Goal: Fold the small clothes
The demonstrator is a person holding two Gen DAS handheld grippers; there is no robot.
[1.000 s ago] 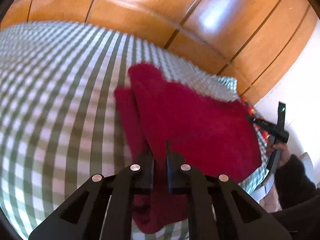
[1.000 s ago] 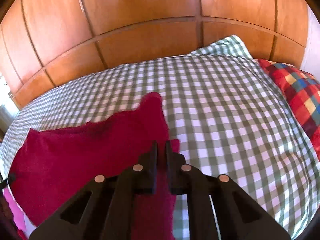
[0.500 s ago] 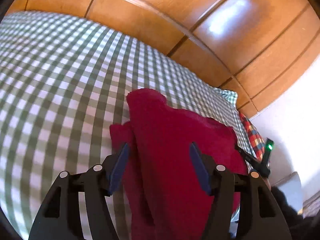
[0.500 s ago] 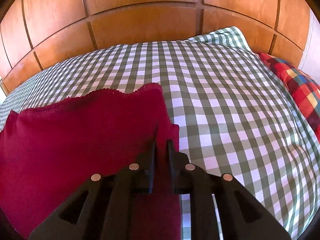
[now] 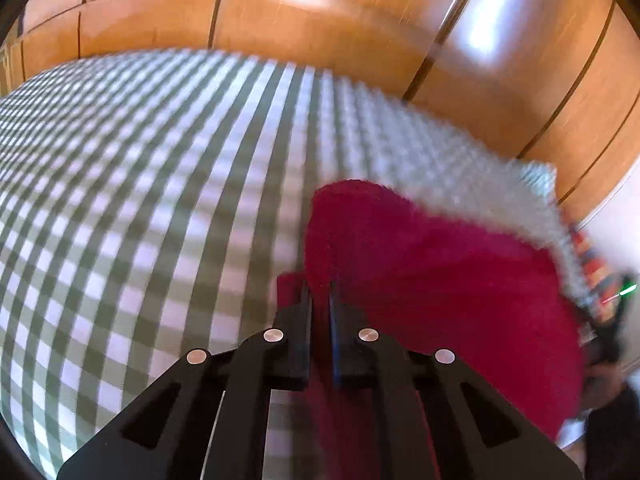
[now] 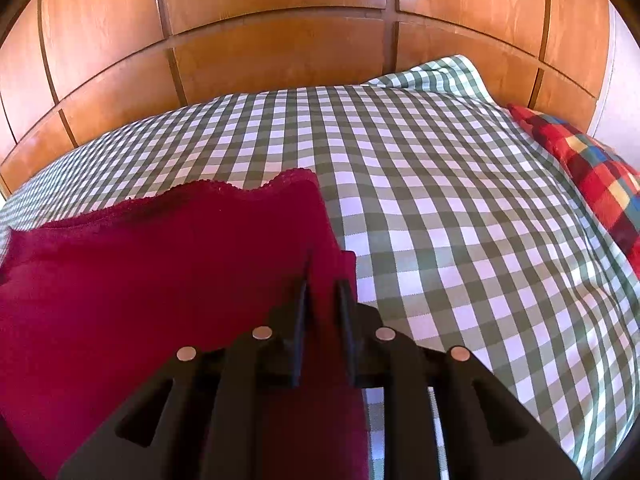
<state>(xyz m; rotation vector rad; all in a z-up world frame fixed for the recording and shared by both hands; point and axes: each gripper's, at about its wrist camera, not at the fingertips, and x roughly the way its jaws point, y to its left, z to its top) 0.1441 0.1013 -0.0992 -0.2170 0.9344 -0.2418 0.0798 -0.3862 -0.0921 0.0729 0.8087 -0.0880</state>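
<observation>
A dark red garment [image 5: 432, 280] with a lacy edge lies partly folded on a green-and-white checked bedspread [image 5: 140, 200]. My left gripper [image 5: 319, 294] is shut on the garment's left edge; this view is motion-blurred. In the right wrist view the same red garment [image 6: 160, 264] spreads to the left, and my right gripper [image 6: 322, 284] is shut on its right edge, with cloth between the narrow fingers. The other gripper shows dimly at the far right of the left wrist view [image 5: 616, 320].
A wooden panelled headboard wall [image 6: 280, 60] runs behind the bed. A red, blue and yellow plaid pillow [image 6: 592, 176] lies at the bed's right side. The checked bedspread [image 6: 460, 200] stretches to the right of the garment.
My left gripper was shut on the cloth, opened wide half a second ago, and is now shut on the garment's edge again. My right gripper stayed shut on the cloth and came lower.
</observation>
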